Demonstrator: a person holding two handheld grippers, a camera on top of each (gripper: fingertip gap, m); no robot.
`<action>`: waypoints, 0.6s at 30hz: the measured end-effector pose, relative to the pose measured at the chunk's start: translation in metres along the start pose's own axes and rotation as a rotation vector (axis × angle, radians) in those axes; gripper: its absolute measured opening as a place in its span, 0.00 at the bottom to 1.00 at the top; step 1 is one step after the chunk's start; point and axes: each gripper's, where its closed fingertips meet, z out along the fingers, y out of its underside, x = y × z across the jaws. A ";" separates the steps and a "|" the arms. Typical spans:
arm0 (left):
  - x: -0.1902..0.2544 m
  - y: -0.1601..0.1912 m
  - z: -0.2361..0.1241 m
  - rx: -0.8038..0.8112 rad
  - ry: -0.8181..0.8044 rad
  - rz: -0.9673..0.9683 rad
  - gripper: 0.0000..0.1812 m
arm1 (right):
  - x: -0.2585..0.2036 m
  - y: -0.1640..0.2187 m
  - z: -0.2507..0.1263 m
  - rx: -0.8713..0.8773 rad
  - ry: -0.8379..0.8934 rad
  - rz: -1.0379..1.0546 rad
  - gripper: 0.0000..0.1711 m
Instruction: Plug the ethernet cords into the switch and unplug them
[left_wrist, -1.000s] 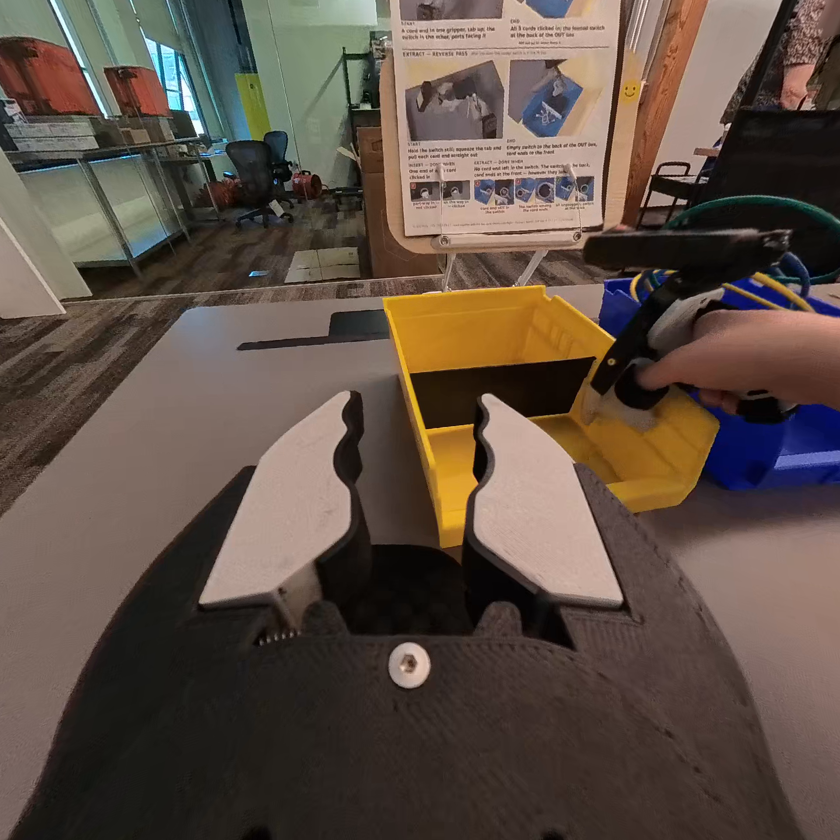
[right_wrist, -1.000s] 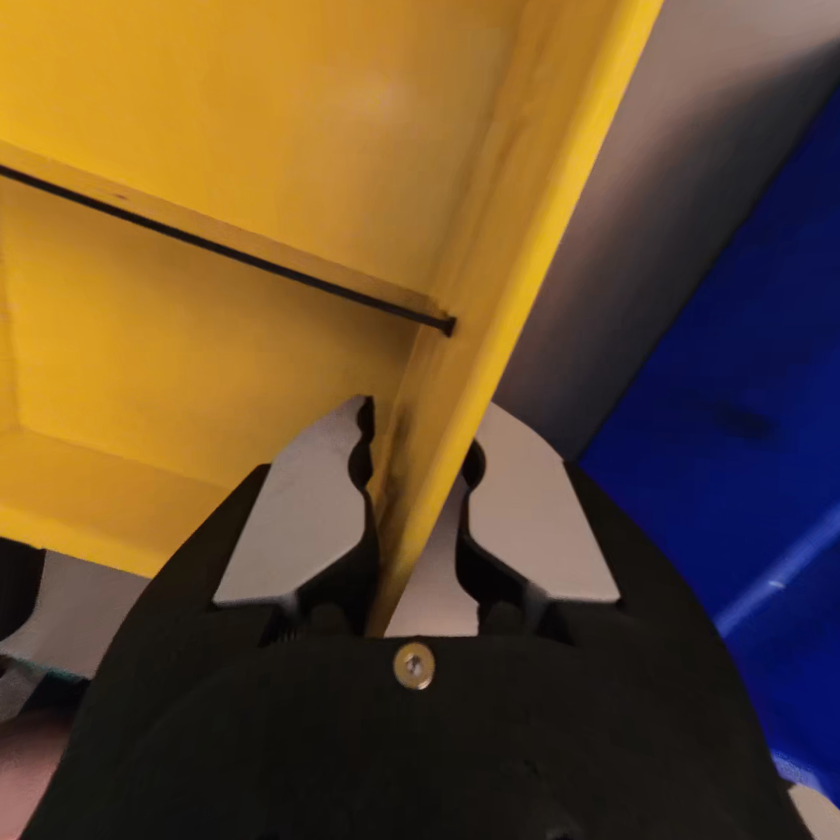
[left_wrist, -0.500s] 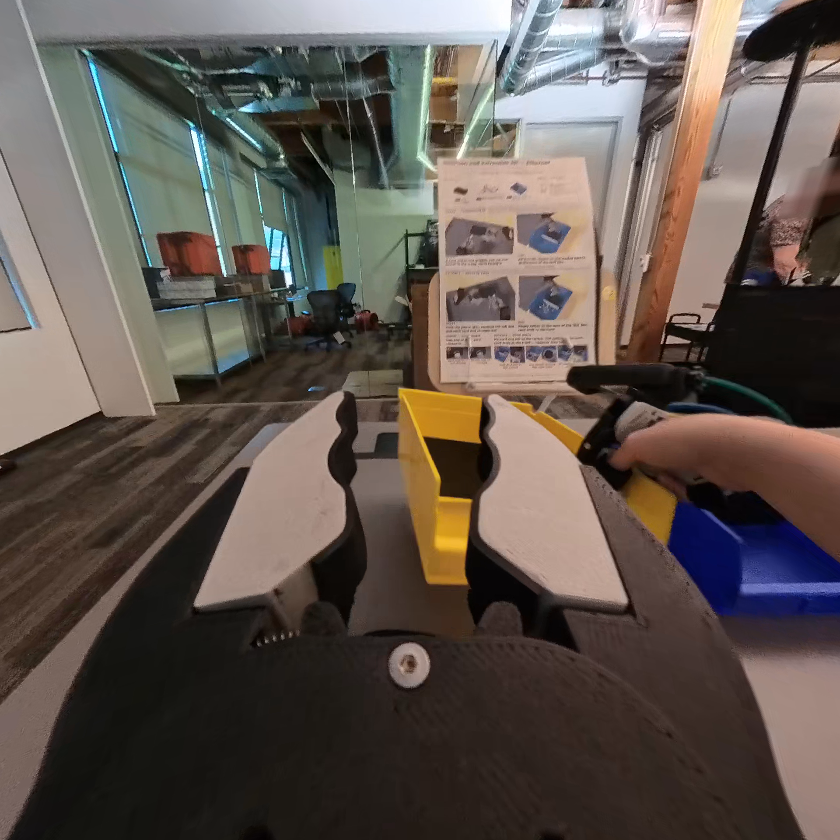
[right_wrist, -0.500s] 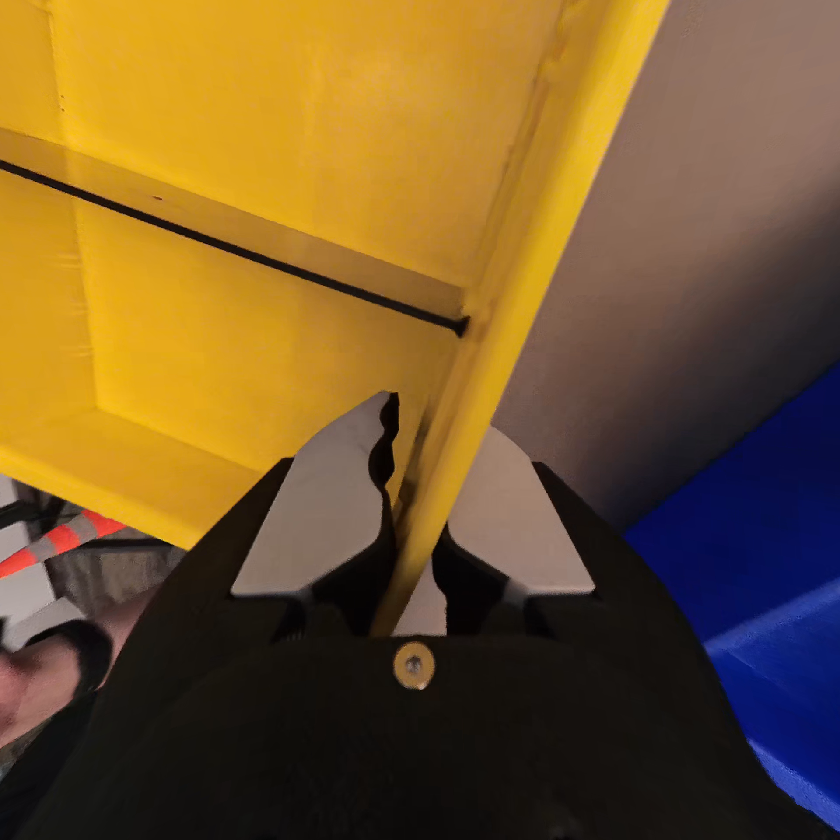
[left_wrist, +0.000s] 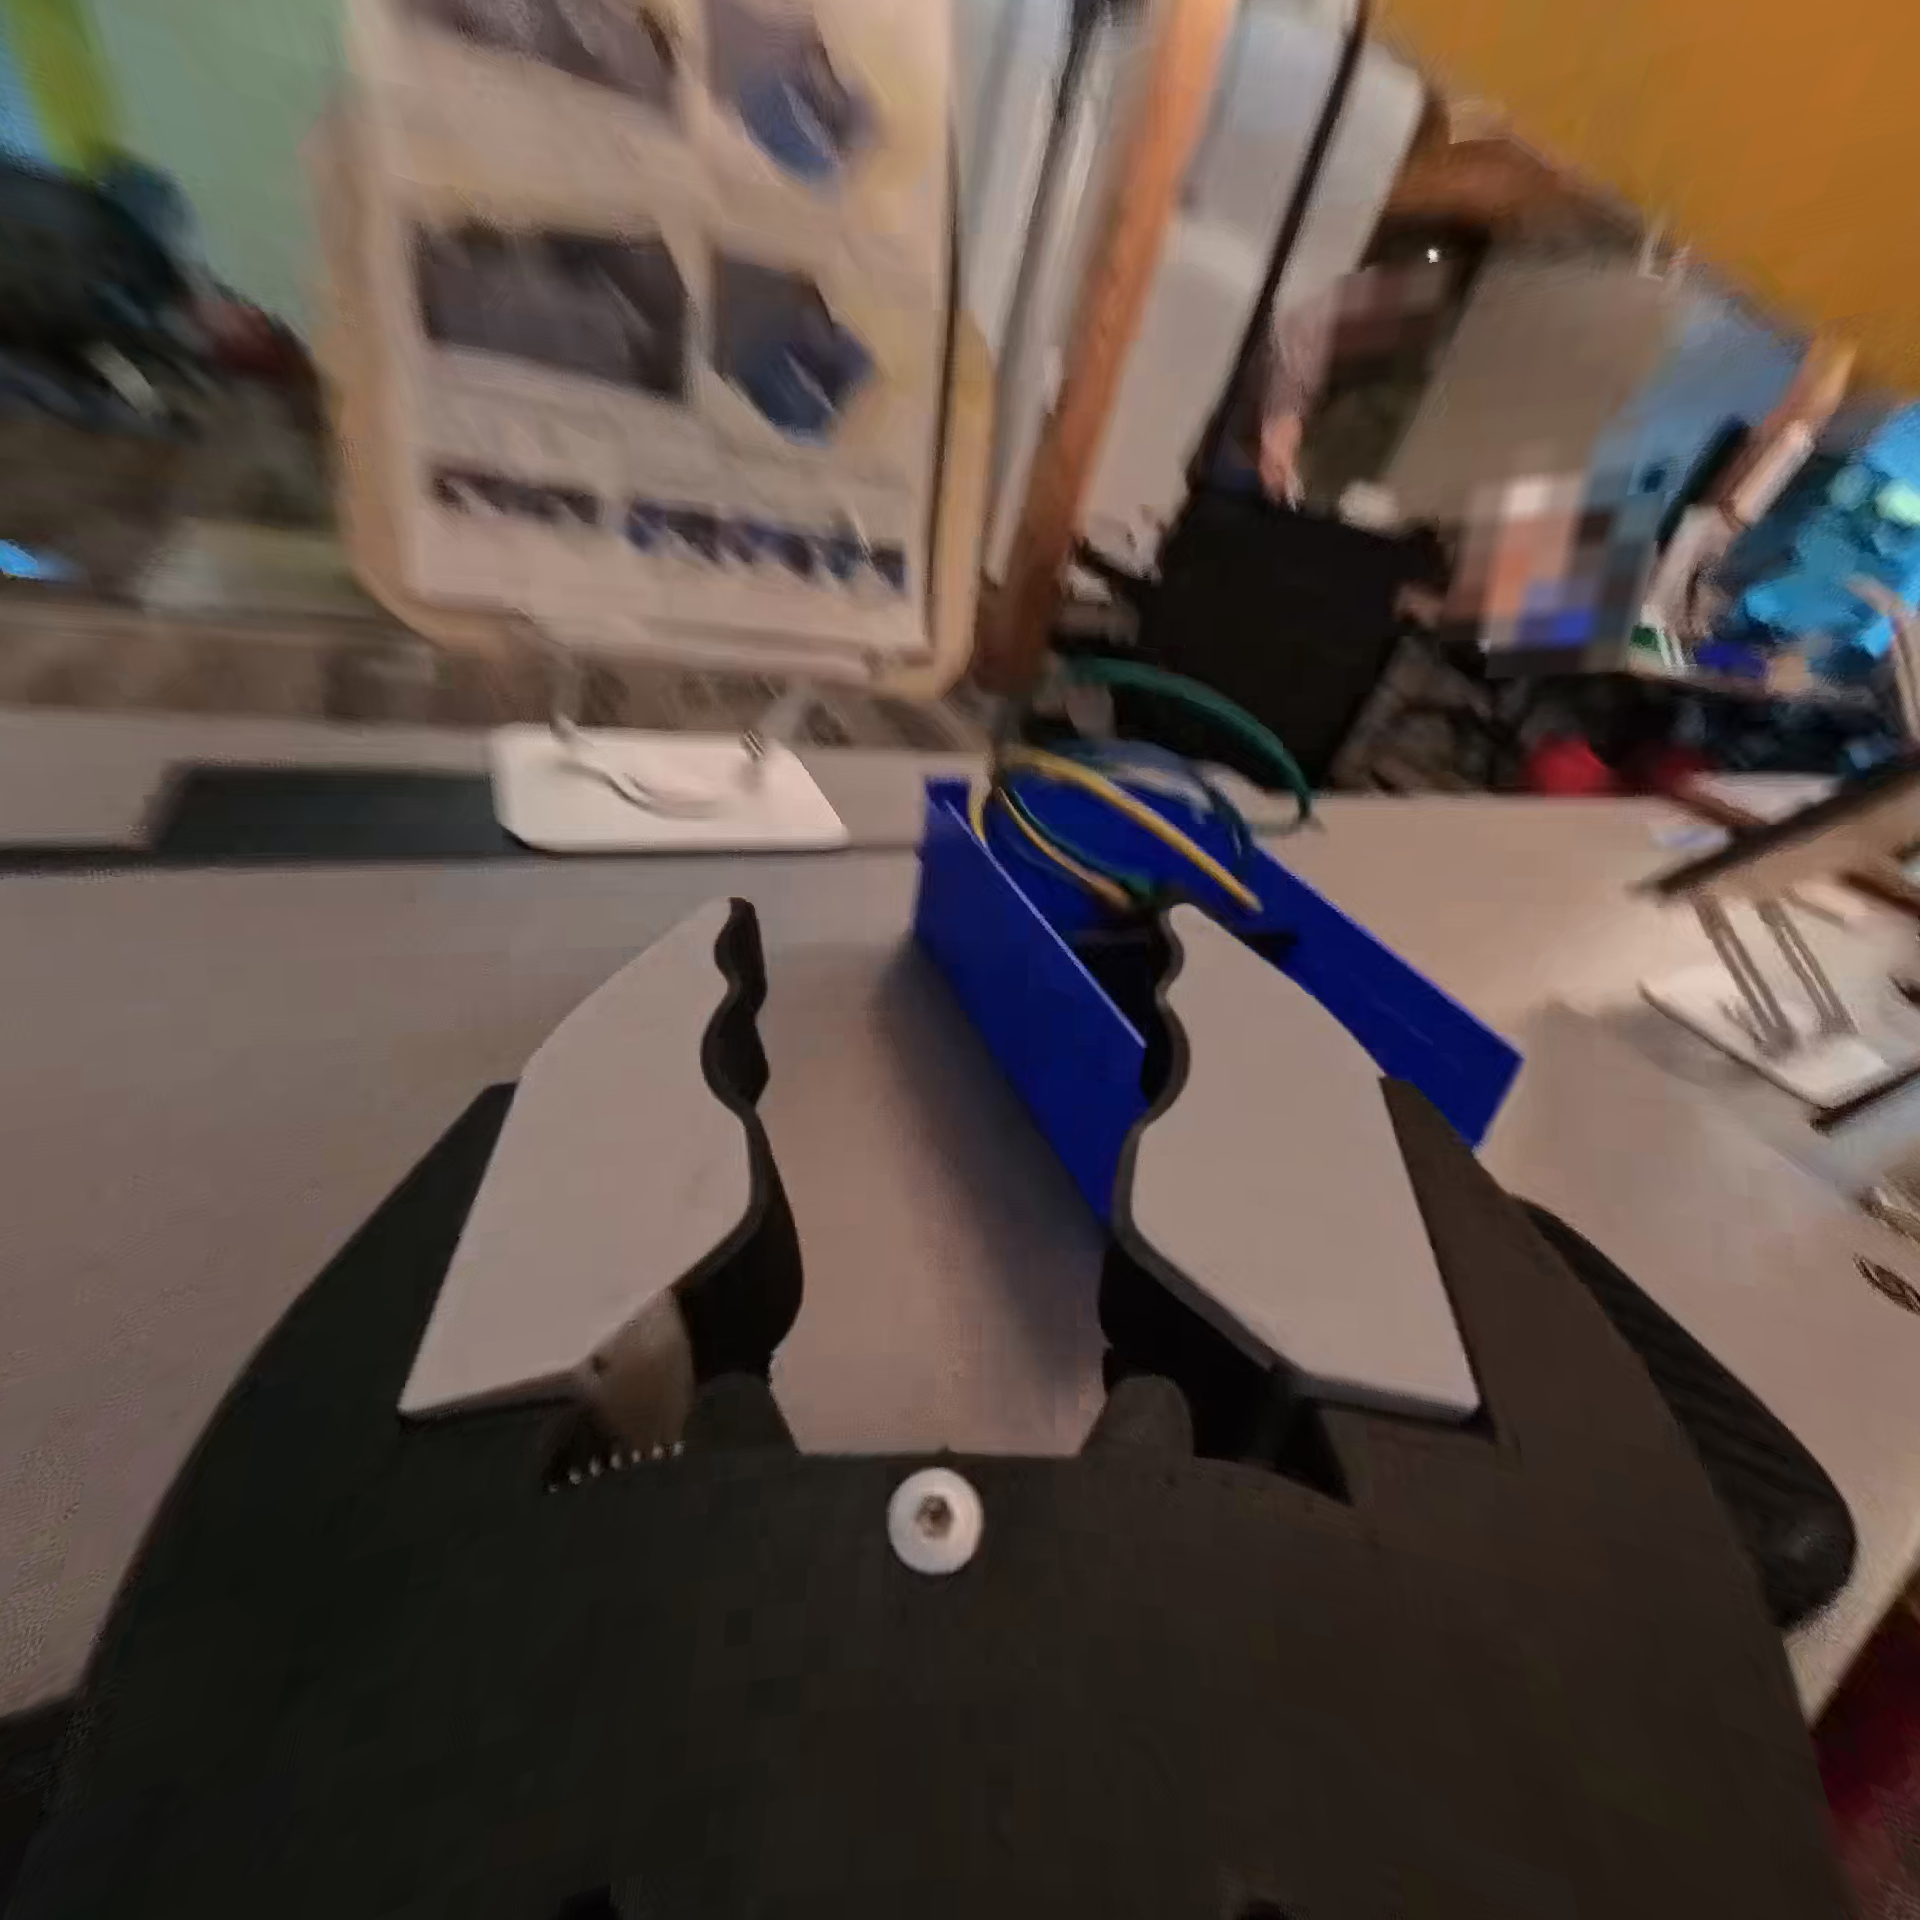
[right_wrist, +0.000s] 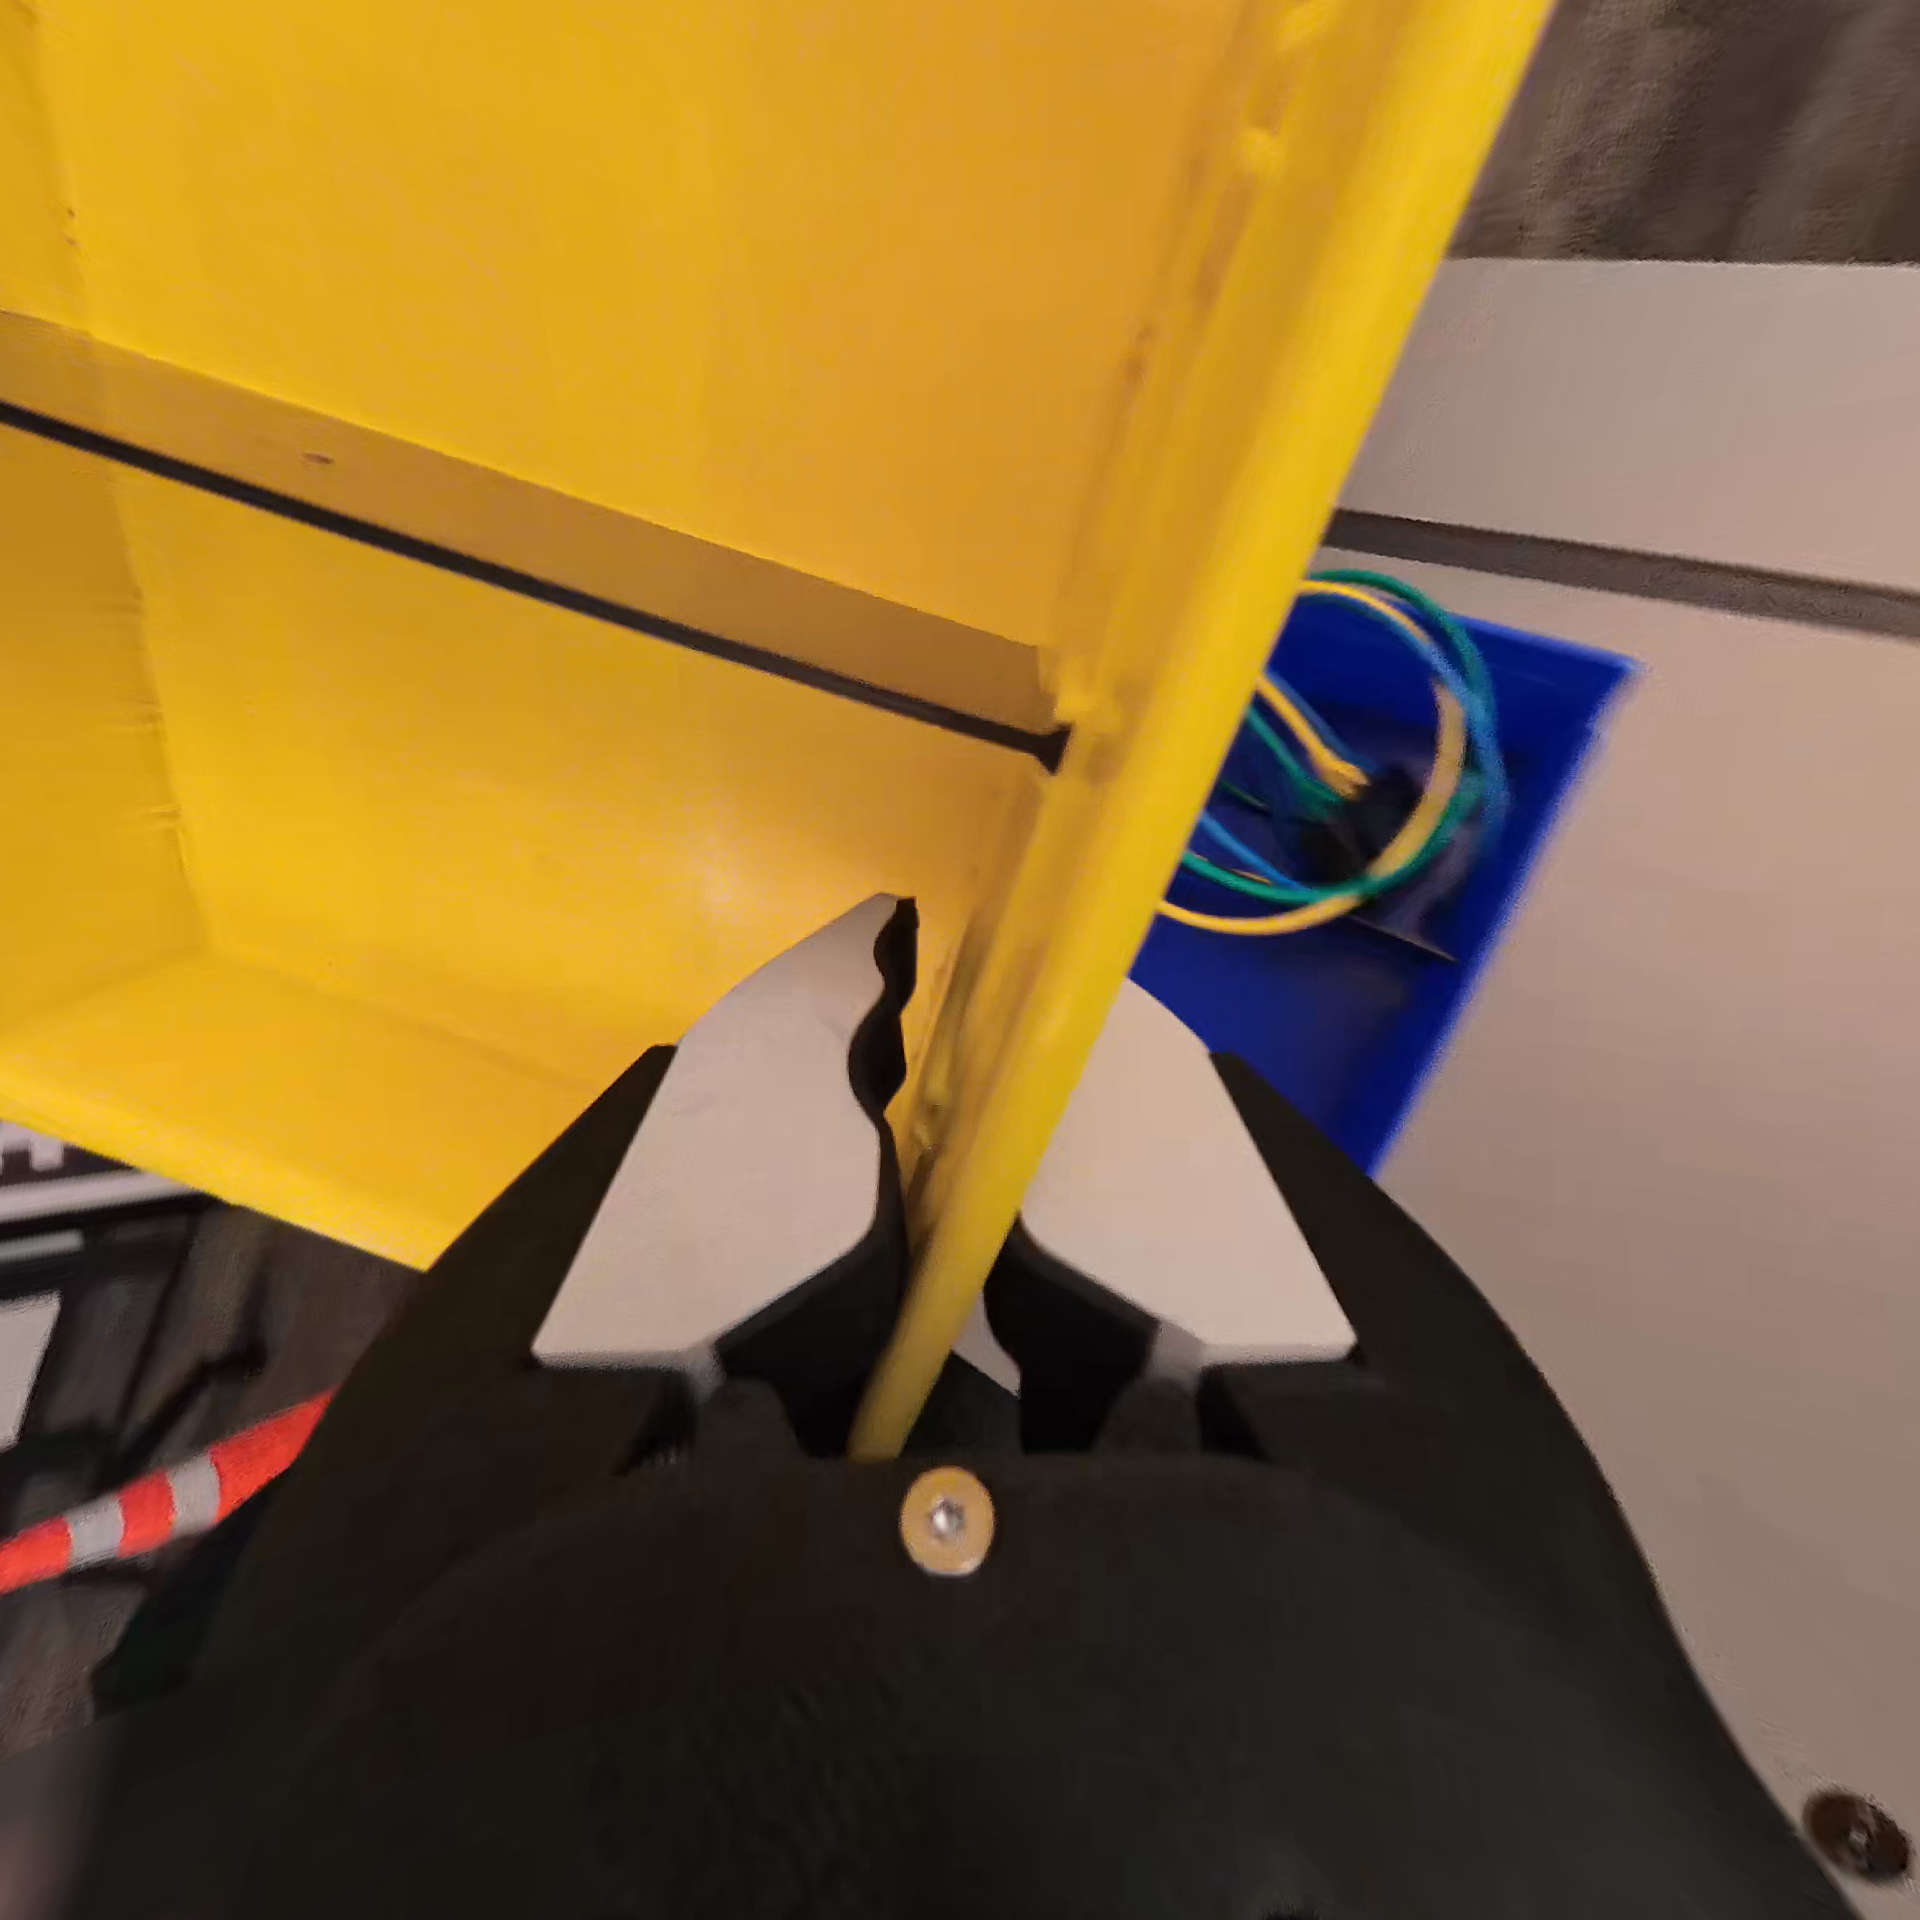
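Observation:
My right gripper (right_wrist: 1003, 966) is shut on the right side wall of the yellow bin (right_wrist: 623, 260) and holds it tilted in the air above the table. A thin black divider (right_wrist: 520, 582) crosses the bin; nothing else shows inside it. Below it stands the blue bin (right_wrist: 1538, 790) with yellow, green and blue ethernet cords (right_wrist: 1444, 769) looped over a dark, blurred thing. In the blurred left wrist view, my left gripper (left_wrist: 956, 925) is open and empty just in front of the blue bin (left_wrist: 1029, 997); the cords (left_wrist: 1132, 821) rise from it. A yellow patch (left_wrist: 1714, 135) fills the top right corner.
The grey table (left_wrist: 208, 1039) holds an instruction board (left_wrist: 644, 343) on a white stand behind the blue bin and another stand (left_wrist: 1766, 997) at the right. A person stands far back. An orange-and-grey striped thing (right_wrist: 135, 1517) shows low left in the right wrist view. One gripper's finger ends stand about 30 cm off the other's.
My right gripper has lifted the yellow bin off the table, so the blue bin with cords shows beneath. My left gripper has swung right toward the blue bin and its jaws have opened wider.

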 end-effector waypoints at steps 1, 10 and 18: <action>0.008 0.021 0.029 -0.105 0.031 -0.010 0.41 | 0.026 0.008 -0.012 0.028 0.027 0.045 0.07; 0.041 0.109 0.176 -0.668 0.062 0.069 0.39 | 0.239 0.136 -0.049 0.004 0.308 0.312 0.07; 0.033 0.152 0.186 -1.076 -0.078 0.357 0.39 | 0.326 0.204 -0.046 -0.055 0.401 0.402 0.07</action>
